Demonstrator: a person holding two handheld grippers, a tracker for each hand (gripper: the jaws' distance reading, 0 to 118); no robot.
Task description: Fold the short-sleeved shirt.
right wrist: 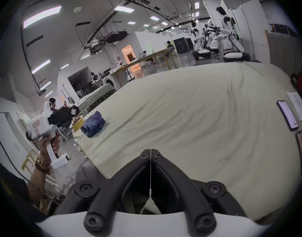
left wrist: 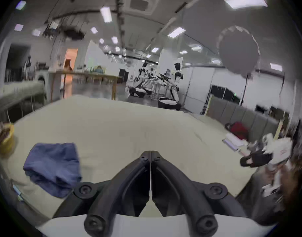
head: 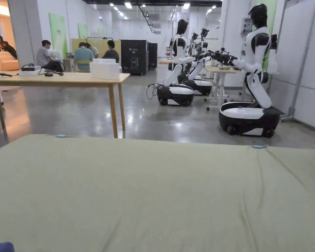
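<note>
A blue shirt (left wrist: 52, 167) lies in a crumpled heap near the left edge of a table under a pale green cloth (left wrist: 129, 129). In the right gripper view the shirt (right wrist: 93, 124) sits far to the left, and a corner of the shirt (head: 1, 246) peeks in at the head view's bottom left. My left gripper (left wrist: 150, 152) is shut with nothing in it, raised to the right of the shirt. My right gripper (right wrist: 150, 151) is also shut and empty, over the near edge of the cloth (right wrist: 189, 117). The other gripper (right wrist: 61, 115) is held up in a hand at the left.
A yellow bowl (left wrist: 5, 138) stands at the table's left end beside the shirt. Two phones (right wrist: 288, 115) and a paper lie on the right side, with a red item (left wrist: 238, 129) beyond. A wooden table (head: 65, 78) and wheeled robots (head: 252, 115) stand across the floor.
</note>
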